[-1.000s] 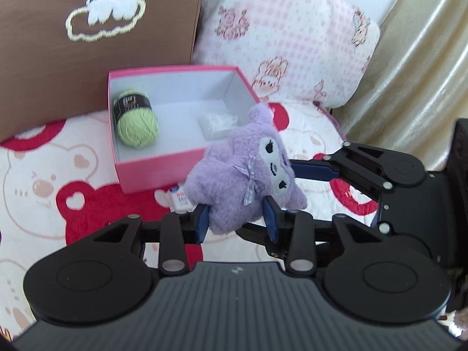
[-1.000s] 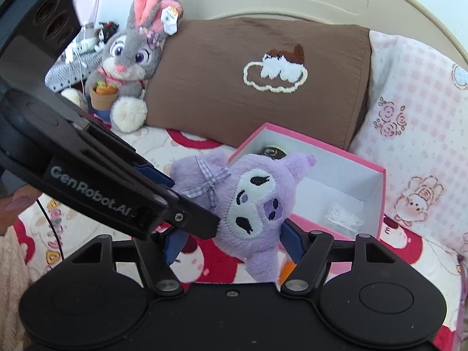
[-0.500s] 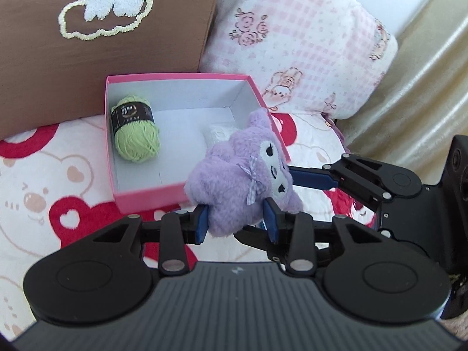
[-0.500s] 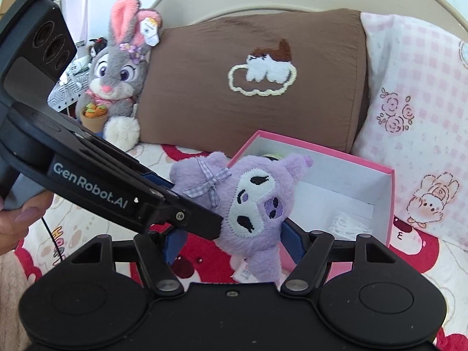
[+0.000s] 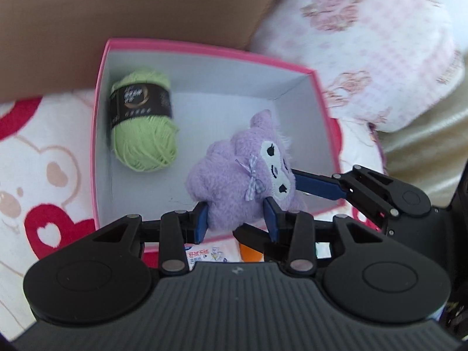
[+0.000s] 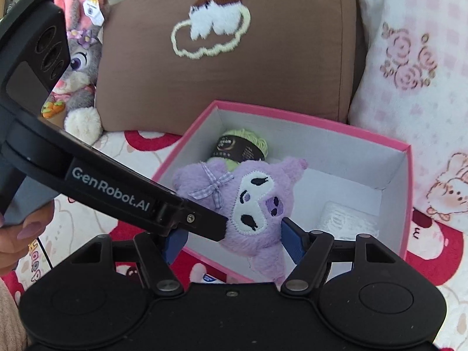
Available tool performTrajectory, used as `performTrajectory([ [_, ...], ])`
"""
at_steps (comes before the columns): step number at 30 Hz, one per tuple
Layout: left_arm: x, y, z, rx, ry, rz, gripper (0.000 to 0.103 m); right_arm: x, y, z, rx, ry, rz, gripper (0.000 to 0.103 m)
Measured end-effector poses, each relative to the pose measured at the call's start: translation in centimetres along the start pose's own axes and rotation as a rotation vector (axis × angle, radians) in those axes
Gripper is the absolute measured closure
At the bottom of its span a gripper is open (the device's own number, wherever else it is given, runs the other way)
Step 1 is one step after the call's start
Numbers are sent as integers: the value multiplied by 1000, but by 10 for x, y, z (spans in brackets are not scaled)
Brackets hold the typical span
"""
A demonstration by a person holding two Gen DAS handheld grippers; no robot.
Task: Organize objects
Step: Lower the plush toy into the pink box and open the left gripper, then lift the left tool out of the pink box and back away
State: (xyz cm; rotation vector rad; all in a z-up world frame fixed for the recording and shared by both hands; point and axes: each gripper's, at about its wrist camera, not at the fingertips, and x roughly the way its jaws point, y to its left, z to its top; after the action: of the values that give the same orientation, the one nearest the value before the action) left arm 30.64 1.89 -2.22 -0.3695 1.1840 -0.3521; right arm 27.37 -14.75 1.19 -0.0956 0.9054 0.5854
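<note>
One pink box (image 6: 310, 118), one green yarn ball (image 5: 143, 122), one clear packet (image 6: 348, 220). Two plush toys: one purple (image 6: 248, 201), one rabbit (image 6: 80, 67). Two pillows: one brown (image 6: 222, 58), one pink-checked (image 6: 415, 58).

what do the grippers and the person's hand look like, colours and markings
Both grippers, left gripper and right gripper, are matte black with blue pads, silver pivot pins and ribbed housing. White "GenRobot.AI" lettering marks the left one's side. The hand has pale mauve nails.
</note>
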Motion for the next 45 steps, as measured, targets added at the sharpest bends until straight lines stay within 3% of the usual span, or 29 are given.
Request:
performTrajectory([
  [6, 40, 14, 15, -45, 51, 46, 66, 38, -17, 1, 28, 57, 1, 32],
  [15, 78, 28, 29, -103, 69, 15, 66, 69, -44, -5, 88, 100, -31, 42],
  [23, 87, 22, 25, -62, 79, 48, 67, 84, -48, -12, 105, 163, -87, 48],
  [28, 83, 19, 24, -46, 69, 69, 69, 82, -49, -14, 96, 163, -91, 49],
  [33, 80, 13, 20, 6, 47, 141, 69, 79, -57, -17, 116, 166, -75, 49],
  [36, 92, 11, 23, 32, 49, 213, 79, 83, -65, -17, 161, 163, -91, 54],
  [40, 100, 11, 22, 23, 56, 188, 81, 78, -66, -21, 161, 152, -81, 54],
  [45, 104, 10, 17, 38, 44, 212, 81, 63, -67, -30, 164, 115, -61, 54],
])
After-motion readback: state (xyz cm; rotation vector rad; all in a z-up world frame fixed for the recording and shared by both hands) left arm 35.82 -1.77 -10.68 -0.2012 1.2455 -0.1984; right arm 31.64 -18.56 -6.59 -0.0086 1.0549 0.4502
